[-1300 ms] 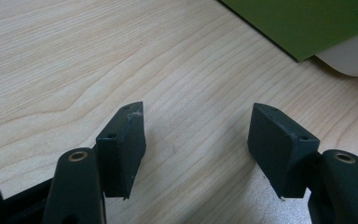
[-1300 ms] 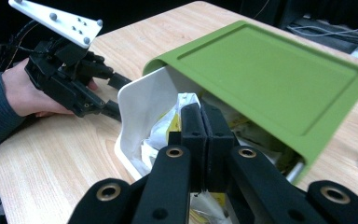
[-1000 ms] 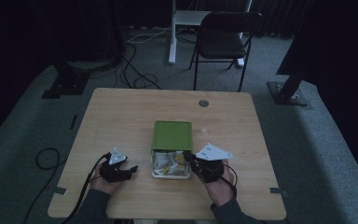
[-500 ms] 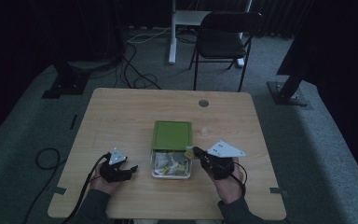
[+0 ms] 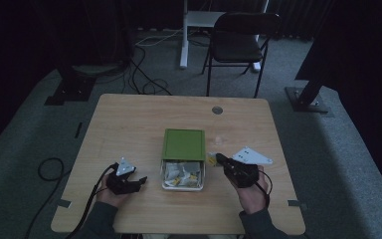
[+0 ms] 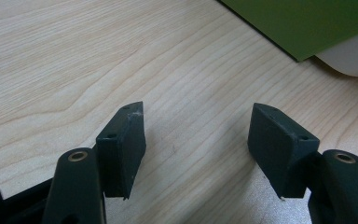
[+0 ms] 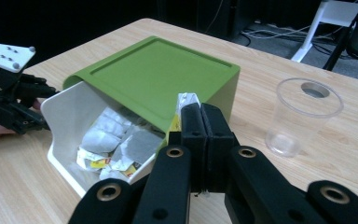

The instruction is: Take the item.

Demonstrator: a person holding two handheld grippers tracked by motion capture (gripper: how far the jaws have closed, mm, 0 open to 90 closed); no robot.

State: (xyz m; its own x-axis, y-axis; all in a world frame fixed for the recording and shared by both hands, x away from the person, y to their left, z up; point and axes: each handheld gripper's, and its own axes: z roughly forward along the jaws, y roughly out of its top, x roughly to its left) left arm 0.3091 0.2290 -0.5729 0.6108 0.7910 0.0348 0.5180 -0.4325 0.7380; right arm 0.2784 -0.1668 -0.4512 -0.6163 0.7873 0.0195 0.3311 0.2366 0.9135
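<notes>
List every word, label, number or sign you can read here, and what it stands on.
No text can be read.
Tea bag packets in the white box: yellow printed patches, too small and blurred to read.
Packet held in the right gripper: no legible print.
Green lid, clear plastic cup, table: no markings.

Layout around the box (image 5: 183, 158), mid-table.
Box is sitting on the table (image 5: 129, 119) with its lid (image 5: 183, 143) covering the far part; tea bags (image 5: 181, 174) are lying in its near part. Left gripper (image 5: 138, 182) is resting left of the box, right gripper (image 5: 217, 157) just right of it, pinching a tea bag (image 7: 186, 101). A cup (image 7: 303, 115) is standing right of the box, beyond the right gripper.
</notes>
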